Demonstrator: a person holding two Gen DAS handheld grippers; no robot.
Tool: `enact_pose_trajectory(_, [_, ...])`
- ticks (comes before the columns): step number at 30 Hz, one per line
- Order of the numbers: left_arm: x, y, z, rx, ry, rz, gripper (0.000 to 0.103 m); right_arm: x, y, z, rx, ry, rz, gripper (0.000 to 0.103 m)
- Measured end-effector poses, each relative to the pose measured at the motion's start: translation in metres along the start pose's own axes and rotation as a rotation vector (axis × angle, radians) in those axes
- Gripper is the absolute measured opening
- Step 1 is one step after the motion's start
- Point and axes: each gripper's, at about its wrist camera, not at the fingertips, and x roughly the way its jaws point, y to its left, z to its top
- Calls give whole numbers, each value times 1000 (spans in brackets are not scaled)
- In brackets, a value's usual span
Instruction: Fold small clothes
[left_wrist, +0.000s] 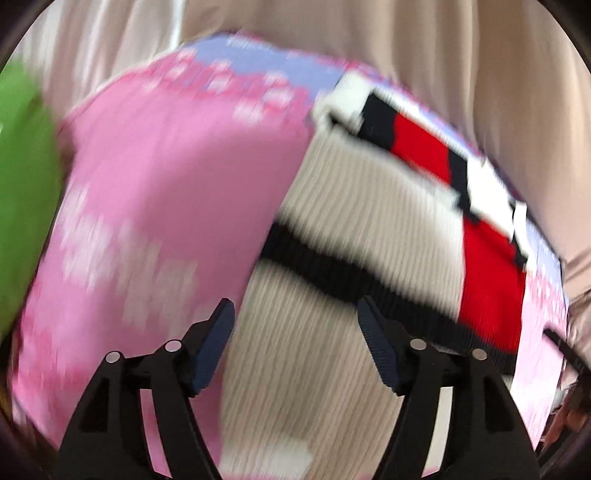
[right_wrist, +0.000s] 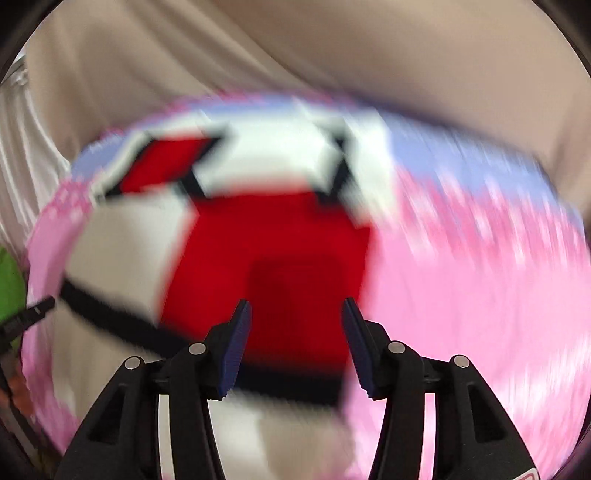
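Both the left gripper (left_wrist: 295, 317) and right gripper (right_wrist: 297, 321) gape empty over a ribbed knit sweater (left_wrist: 354, 206) (red, white, black blocks).

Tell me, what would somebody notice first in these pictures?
The knitted garment with red, white and black blocks jumps out first, lying in the middle of a bright pink cloth. Something bright green peeks in at the left edge. Both the left gripper and the right gripper hang over the knit, jaws apart and empty.
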Motion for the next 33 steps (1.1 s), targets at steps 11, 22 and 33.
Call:
enact_pose_trajectory(11, [0,17,-60,-162,66,-45,55,14,-8,-120,80,179,209,50])
enact_pose_trajectory(22, [-27,4,-49,-188,57,-184,9,-12,-8,-87,66,69,270,4])
enact_pose_trajectory(33, [-54,-22,-127,-23,198,-199,8,-77,-93,-135,32,88,172,3])
